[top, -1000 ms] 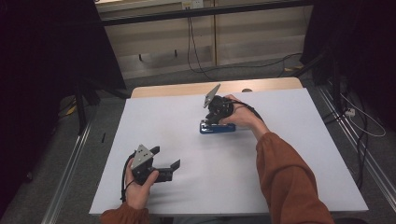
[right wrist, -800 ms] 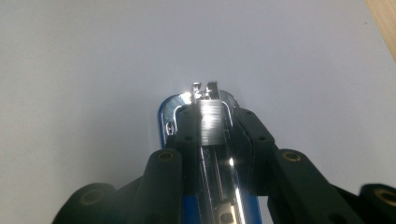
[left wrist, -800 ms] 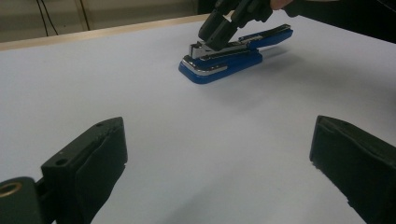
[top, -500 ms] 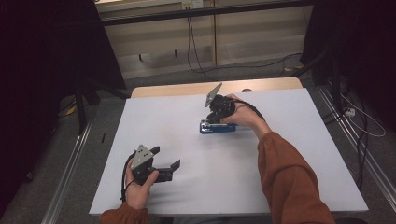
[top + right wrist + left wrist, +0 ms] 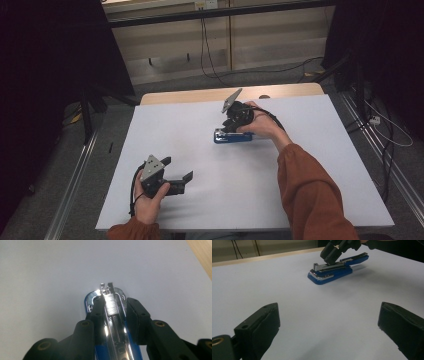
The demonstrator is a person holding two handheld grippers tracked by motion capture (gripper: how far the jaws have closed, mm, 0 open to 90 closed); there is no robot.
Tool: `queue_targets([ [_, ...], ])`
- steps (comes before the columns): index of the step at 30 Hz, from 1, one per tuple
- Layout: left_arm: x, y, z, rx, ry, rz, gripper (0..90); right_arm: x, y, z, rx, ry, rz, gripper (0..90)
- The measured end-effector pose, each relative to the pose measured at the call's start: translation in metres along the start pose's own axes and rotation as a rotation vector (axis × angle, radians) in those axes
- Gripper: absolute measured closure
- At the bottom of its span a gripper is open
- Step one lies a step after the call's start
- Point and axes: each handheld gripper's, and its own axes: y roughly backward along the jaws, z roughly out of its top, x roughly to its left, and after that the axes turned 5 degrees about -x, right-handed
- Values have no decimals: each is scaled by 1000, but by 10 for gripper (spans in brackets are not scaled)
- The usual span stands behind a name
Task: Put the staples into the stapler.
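Right gripper [image 5: 231, 125] is clamping its fingers on the blue stapler [image 5: 233, 136], which is lying on the white bench [image 5: 310, 165] toward the far edge. Left gripper [image 5: 179, 176] is resting near the near-left corner, fingers spread. No legible markings.

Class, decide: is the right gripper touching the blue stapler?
Touching. The right gripper view shows the right gripper with both jaws pressed against the sides of the blue stapler.
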Motion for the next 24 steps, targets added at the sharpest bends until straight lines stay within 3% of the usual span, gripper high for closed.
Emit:
queue_targets([
  [7,0,0,0,0,0,1,41,2,5,-7,-38,-46,-13,616],
  [14,0,0,0,0,1,2,41,6,9,-11,-67,-88,-56,434],
  [24,0,-1,0,1,6,5,41,10,16,-16,-113,-135,-106,255],
])
